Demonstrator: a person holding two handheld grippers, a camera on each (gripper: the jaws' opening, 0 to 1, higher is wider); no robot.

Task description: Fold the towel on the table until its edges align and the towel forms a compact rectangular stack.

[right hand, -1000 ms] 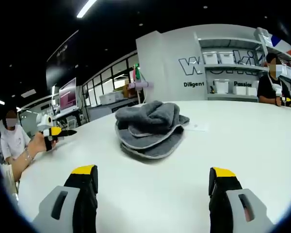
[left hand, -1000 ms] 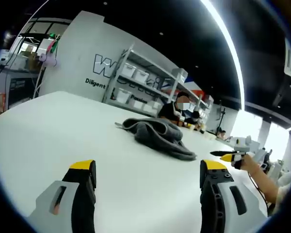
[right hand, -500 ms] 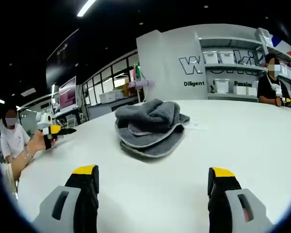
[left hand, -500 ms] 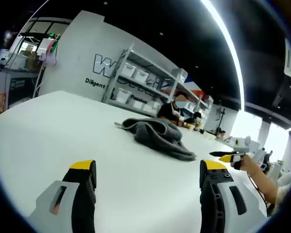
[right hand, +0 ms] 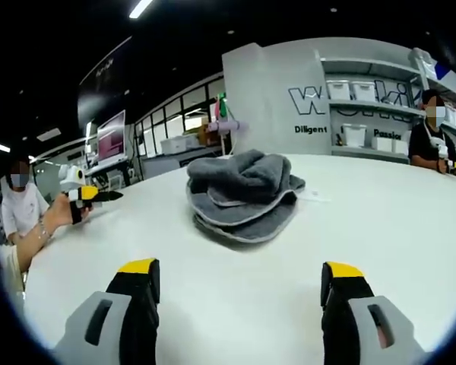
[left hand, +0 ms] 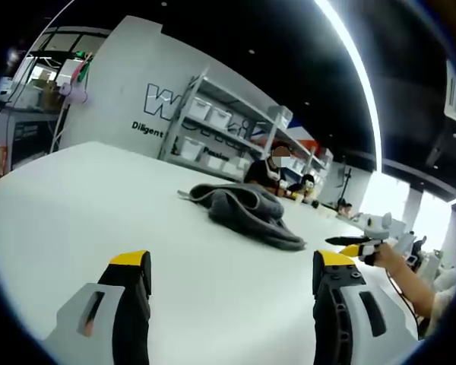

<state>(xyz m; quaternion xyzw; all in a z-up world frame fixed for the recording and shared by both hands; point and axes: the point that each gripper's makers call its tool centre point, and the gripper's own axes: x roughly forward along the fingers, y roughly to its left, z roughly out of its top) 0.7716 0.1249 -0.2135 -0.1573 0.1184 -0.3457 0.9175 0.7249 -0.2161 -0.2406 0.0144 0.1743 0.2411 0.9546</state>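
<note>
In the left gripper view, the left gripper (left hand: 232, 277) has two grey jaws with yellow tips rising from the bottom, set wide apart with nothing between them but bare tabletop. Ahead of them, near the middle of the white table (left hand: 68, 190), lies the towel (left hand: 247, 211), a dark grey crumpled heap, well clear of the jaws. At the right edge, a hand holds the other gripper, its yellow and black tip pointing left above the table's far side, apart from the towel.

In the right gripper view, the right gripper (right hand: 242, 281) also stands with its yellow-tipped jaws spread wide and holding nothing, over the white tabletop. The towel sits beyond them, a little left of centre, bunched into a rumpled mound with curved edges stacked unevenly and not aligned. At the left edge, a hand holds the left gripper near the table's rim, well away from the towel.

Behind the table stands a grey wall (right hand: 270, 99) with lettering and shelving (right hand: 365, 114) carrying pale bins. A seated person (right hand: 428, 141) in a dark top is at the far right.
</note>
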